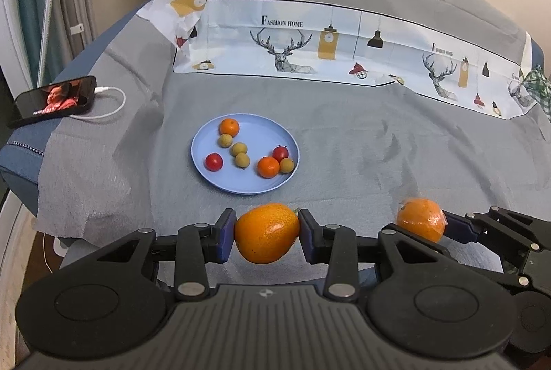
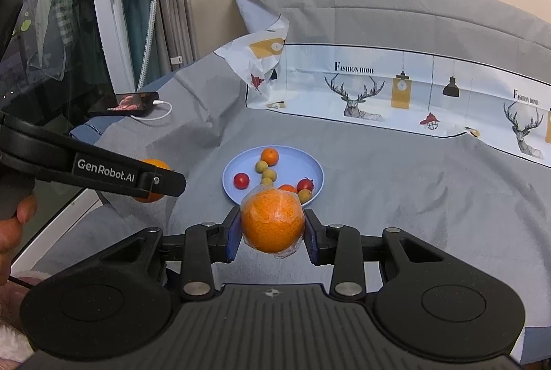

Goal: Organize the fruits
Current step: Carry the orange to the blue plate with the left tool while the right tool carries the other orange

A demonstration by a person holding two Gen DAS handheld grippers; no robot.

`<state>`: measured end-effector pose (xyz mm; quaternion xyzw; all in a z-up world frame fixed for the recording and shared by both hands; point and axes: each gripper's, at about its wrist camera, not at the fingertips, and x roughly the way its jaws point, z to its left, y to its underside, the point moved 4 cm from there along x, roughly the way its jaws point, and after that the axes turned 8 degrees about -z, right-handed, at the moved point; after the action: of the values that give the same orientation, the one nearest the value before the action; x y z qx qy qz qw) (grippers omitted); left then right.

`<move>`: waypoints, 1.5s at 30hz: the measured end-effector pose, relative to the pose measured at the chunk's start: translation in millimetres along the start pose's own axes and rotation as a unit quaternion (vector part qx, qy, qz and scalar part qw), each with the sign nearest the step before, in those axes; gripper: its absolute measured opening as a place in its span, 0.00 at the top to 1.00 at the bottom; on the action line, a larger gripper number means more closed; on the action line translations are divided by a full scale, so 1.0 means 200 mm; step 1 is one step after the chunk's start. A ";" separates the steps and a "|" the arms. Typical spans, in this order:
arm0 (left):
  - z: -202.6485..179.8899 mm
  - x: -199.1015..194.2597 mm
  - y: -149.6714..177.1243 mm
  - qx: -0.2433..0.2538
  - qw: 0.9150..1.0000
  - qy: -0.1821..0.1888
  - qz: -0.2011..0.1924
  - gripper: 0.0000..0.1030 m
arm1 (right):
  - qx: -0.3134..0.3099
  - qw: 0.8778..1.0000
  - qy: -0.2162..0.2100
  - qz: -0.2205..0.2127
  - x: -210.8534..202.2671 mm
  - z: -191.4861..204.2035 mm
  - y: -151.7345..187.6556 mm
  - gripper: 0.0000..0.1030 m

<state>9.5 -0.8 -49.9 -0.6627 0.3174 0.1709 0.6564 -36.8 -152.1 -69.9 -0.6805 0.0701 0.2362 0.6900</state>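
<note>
Clamped between the blue pads of the left hand-held gripper (image 1: 267,234): a bare orange (image 1: 267,233), glossy, with a bit of green stem at its far right, held above the grey cloth (image 1: 378,143). Just to the right, near the same depth, gripped by the right hand-held gripper (image 2: 272,225): a wrapped orange (image 2: 272,221) in clear film, pads pressing on both its sides, loose film sticking out below. At the left edge of the right wrist view, part of a hand (image 2: 17,222) around a dark handle. Farther in, resting on the cloth, a light blue plate (image 1: 220,180) carrying two small oranges (image 1: 229,126), two red tomatoes (image 1: 214,161) and four small yellow-green round fruits (image 1: 238,149); one orange, one tomato and one yellow-green fruit bunched together at the plate's right side. Far left, a phone (image 1: 55,101) with a lit screen and a white cable (image 1: 113,105) plugged in. Farthest back, a printed sheet (image 1: 344,50) with deer and lamps, lettered "Fashion home".
</note>
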 end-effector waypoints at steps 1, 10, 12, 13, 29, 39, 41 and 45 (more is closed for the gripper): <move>0.01 0.01 0.00 -0.002 1.000 0.000 0.002 0.58 | -0.001 1.000 0.000 0.002 0.01 0.00 0.00 0.63; 0.07 0.10 -0.01 -0.014 1.000 -0.001 0.019 0.58 | -0.009 1.000 -0.001 0.022 0.10 0.00 0.00 0.63; 0.08 0.14 -0.03 -0.016 1.000 -0.003 0.023 0.58 | -0.011 1.000 0.000 0.025 0.12 -0.01 -0.01 0.63; 0.09 0.16 -0.03 -0.017 1.000 -0.005 0.025 0.58 | -0.011 1.000 0.001 0.027 0.14 -0.01 -0.01 0.63; 0.24 0.70 -0.19 -0.032 0.995 -0.041 0.086 0.58 | 0.009 0.997 -0.003 0.082 0.63 -0.12 -0.02 0.63; 0.27 1.12 -0.29 -0.005 0.992 -0.059 0.112 0.58 | 0.015 0.993 -0.005 0.116 1.09 -0.12 0.02 0.63; 0.28 1.20 -0.30 -0.004 0.991 -0.062 0.117 0.58 | 0.015 0.993 -0.005 0.117 1.16 -0.14 0.01 0.63; 0.30 1.36 -0.30 0.001 0.990 -0.070 0.122 0.58 | -0.006 0.994 -0.011 0.111 1.32 -0.15 0.02 0.63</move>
<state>261.4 1.6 -183.1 -0.6052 0.3496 0.2951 0.6515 200.0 -120.7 -186.3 -0.6700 0.1360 0.3197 0.6560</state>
